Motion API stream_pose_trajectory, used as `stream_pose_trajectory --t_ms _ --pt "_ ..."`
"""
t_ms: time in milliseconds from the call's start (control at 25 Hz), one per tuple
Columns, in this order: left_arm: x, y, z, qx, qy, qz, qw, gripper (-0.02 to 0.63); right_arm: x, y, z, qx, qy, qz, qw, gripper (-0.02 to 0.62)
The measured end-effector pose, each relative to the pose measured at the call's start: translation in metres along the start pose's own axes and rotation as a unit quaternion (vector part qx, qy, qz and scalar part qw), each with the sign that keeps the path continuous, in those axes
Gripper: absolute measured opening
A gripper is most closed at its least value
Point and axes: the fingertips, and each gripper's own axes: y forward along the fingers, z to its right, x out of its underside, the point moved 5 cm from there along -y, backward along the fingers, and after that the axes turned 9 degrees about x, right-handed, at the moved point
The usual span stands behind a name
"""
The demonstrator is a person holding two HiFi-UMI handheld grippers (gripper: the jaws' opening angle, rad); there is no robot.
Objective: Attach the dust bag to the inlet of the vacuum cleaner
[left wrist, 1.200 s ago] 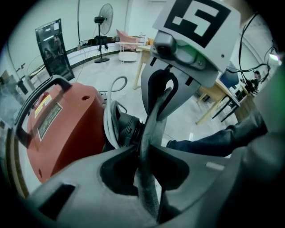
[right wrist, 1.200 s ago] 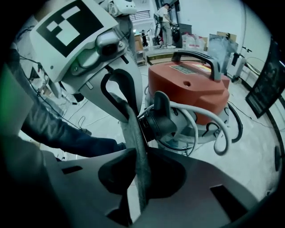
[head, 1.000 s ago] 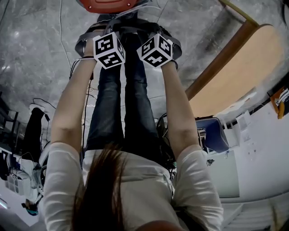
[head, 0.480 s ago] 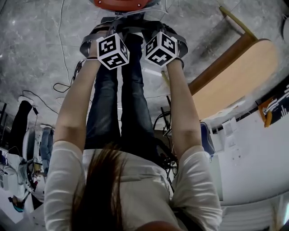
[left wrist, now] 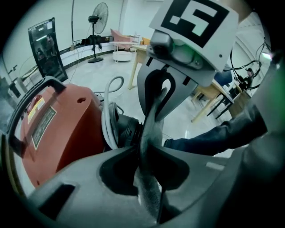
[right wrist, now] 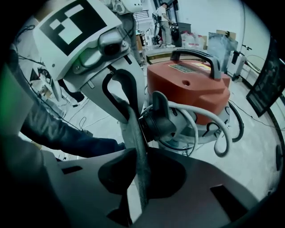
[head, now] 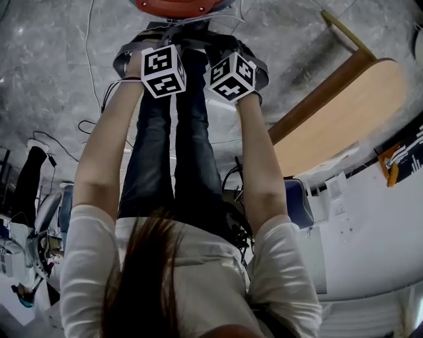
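The red vacuum cleaner (right wrist: 191, 84) stands on the floor just beyond both grippers, and its top edge shows in the head view (head: 173, 6). Its black round inlet (right wrist: 158, 122) faces the grippers and also shows in the left gripper view (left wrist: 128, 131). A thin grey dust bag edge (right wrist: 136, 142) runs upright between the jaws of my right gripper (right wrist: 136, 167), which is shut on it. My left gripper (left wrist: 144, 158) is shut on the same grey bag (left wrist: 149, 129), close beside the inlet. Both marker cubes (head: 163, 70) (head: 231, 76) sit side by side; the bag itself is hidden in the head view.
A white hose (right wrist: 209, 129) loops around the vacuum's front. Cables (head: 92, 125) lie on the marble floor at left. A wooden table (head: 344, 112) and a blue chair (head: 301, 201) are at the right. The person's legs (head: 178, 152) reach toward the vacuum.
Both grippers keep their place and their hold by the vacuum; only the head view has shifted slightly.
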Motion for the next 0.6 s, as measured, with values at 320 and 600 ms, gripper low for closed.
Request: stream_pose_trajectory --t_ms 320,600 --pt "-0.0014 0.0009 -0.0081 0.007 0.001 -0.003 1.0000 0.086 -0.0010 0.0031 0.0061 -0.001 -0.005 -0.004 1.000 0.052" --pt "0.0014 -0.0019 -0.0031 -0.006 -0.032 0.020 0.9992 0.077 -0.0047 0.0003 0.0053 -0.005 -0.026 -0.018 0.999 0.054"
